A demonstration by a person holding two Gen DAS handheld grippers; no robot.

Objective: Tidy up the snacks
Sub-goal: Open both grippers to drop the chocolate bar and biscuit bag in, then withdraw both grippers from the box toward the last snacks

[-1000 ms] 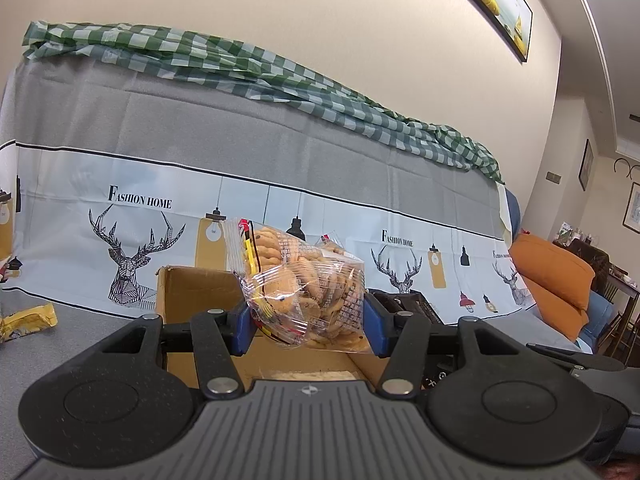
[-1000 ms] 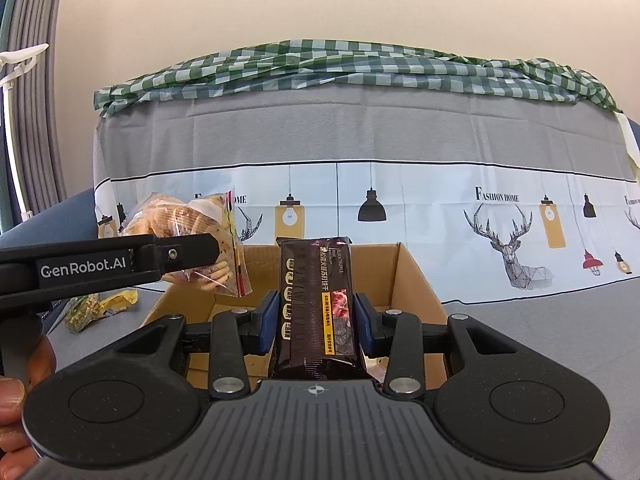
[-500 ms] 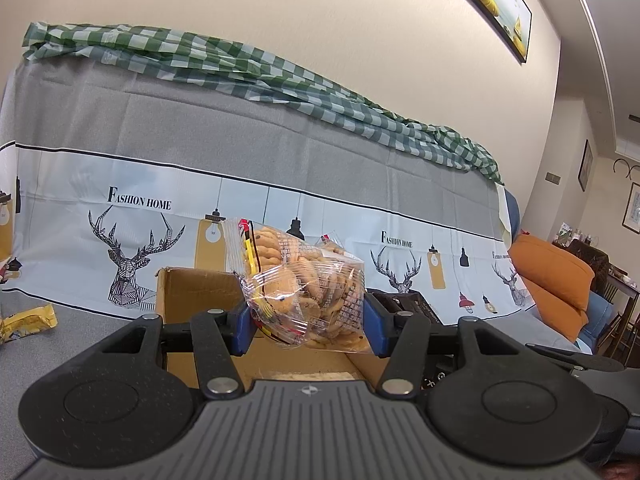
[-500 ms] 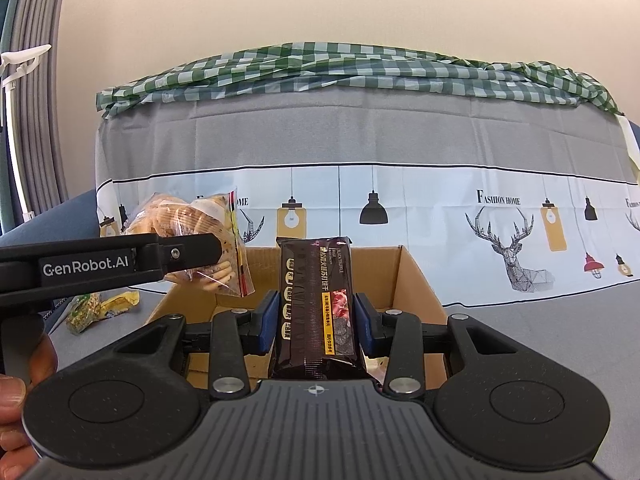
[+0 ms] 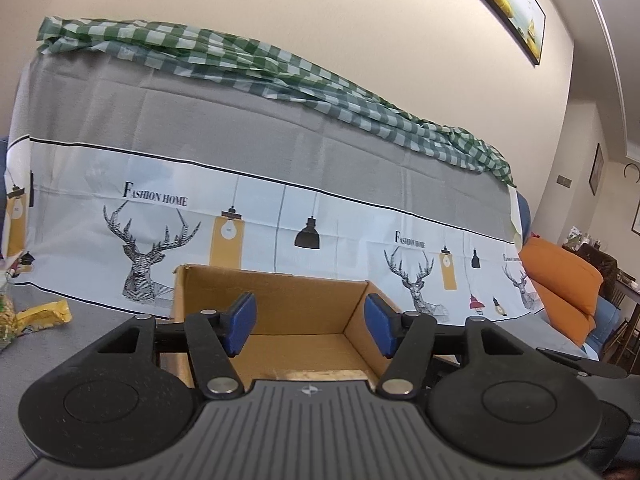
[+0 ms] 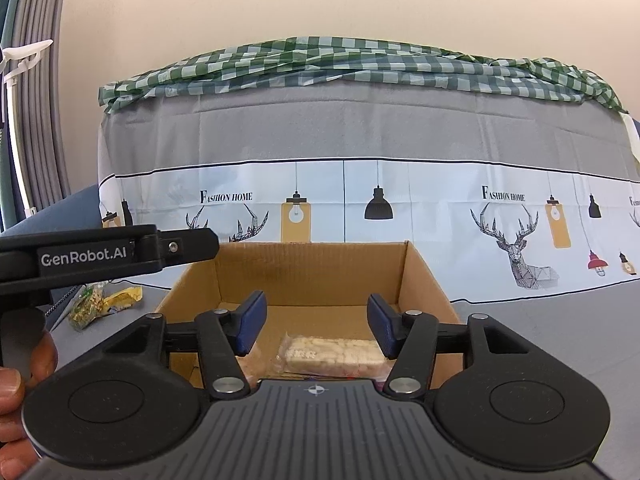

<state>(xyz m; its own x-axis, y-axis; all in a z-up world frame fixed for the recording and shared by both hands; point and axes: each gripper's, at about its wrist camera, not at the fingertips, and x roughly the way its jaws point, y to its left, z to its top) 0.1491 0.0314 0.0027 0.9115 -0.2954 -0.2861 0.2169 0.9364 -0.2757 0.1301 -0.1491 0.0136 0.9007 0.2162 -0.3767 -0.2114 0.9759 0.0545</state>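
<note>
Grey tabletop (image 5: 80,344), cardboard box (image 5: 280,300), checked cloth (image 5: 248,60)

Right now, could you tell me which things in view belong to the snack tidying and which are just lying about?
Belongs to the job:
- cardboard box
- pale snack pack inside it
- yellow snack packet and green snack bag, outside the box
- left tongs and right tongs, both open and empty

Just lying about:
- checked cloth
- orange cushion
- deer-print cover

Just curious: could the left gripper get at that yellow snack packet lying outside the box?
Probably yes. The left gripper is open and empty, and the yellow packet lies uncovered on the grey surface beside the cardboard box.
</note>
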